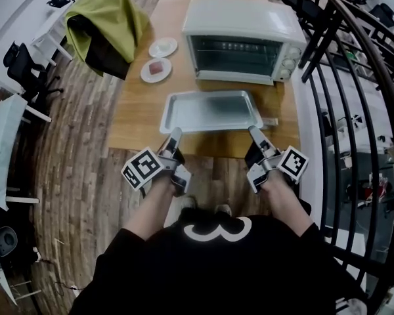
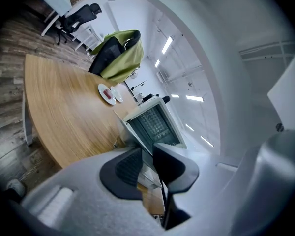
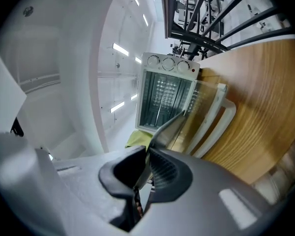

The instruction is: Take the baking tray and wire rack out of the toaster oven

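Note:
The silver baking tray (image 1: 210,110) hangs level over the wooden table (image 1: 134,113), in front of the white toaster oven (image 1: 240,38). My left gripper (image 1: 173,136) is shut on the tray's near left corner and my right gripper (image 1: 254,132) is shut on its near right corner. In the right gripper view the tray's rim (image 3: 169,127) runs between the pads (image 3: 162,173). The oven door (image 3: 214,109) hangs open. The wire rack (image 1: 233,54) sits inside the oven cavity.
Two small white plates (image 1: 162,47) (image 1: 156,69) lie on the table left of the oven. A green cloth (image 1: 108,18) is draped over a chair at the far left. A black metal railing (image 1: 354,77) runs close along the right side.

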### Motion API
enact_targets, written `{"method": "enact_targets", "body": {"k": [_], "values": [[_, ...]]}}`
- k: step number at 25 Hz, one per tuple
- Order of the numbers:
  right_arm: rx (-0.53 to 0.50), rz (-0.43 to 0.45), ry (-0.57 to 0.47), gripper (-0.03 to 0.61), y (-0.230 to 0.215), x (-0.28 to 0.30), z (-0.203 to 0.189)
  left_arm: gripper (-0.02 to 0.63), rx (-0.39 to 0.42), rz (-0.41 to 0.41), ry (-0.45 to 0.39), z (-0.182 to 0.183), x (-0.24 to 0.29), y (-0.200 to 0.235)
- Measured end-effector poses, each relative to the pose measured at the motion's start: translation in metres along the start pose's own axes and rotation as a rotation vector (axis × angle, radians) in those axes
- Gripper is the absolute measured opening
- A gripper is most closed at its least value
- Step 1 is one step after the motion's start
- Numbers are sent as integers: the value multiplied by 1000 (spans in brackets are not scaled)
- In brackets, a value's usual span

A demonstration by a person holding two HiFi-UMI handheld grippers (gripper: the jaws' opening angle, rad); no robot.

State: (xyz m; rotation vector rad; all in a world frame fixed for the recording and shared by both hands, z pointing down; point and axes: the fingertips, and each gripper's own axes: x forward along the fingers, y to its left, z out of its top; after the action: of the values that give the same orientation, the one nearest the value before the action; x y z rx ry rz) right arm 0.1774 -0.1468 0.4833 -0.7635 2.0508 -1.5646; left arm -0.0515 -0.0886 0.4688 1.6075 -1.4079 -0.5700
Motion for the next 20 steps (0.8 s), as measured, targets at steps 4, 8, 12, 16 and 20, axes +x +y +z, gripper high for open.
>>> {"method": "enact_targets", "body": {"k": [4, 8, 12, 16, 20], "values": [[-32, 11, 31, 27, 9, 8, -9, 75, -13, -2, -25, 9, -11, 6], [-42, 19, 32, 26, 23, 33, -36, 75, -14, -15, -34, 40, -28, 21], [-40, 20, 37, 26, 37, 65, -76, 75, -10, -17, -39, 81, -51, 45], [-44, 15, 40, 26, 50, 94, -112, 75, -15, -16, -38, 118, -71, 68], [-37, 14, 40, 27, 58, 120, -143, 75, -14, -14, -36, 151, -86, 91]]}}
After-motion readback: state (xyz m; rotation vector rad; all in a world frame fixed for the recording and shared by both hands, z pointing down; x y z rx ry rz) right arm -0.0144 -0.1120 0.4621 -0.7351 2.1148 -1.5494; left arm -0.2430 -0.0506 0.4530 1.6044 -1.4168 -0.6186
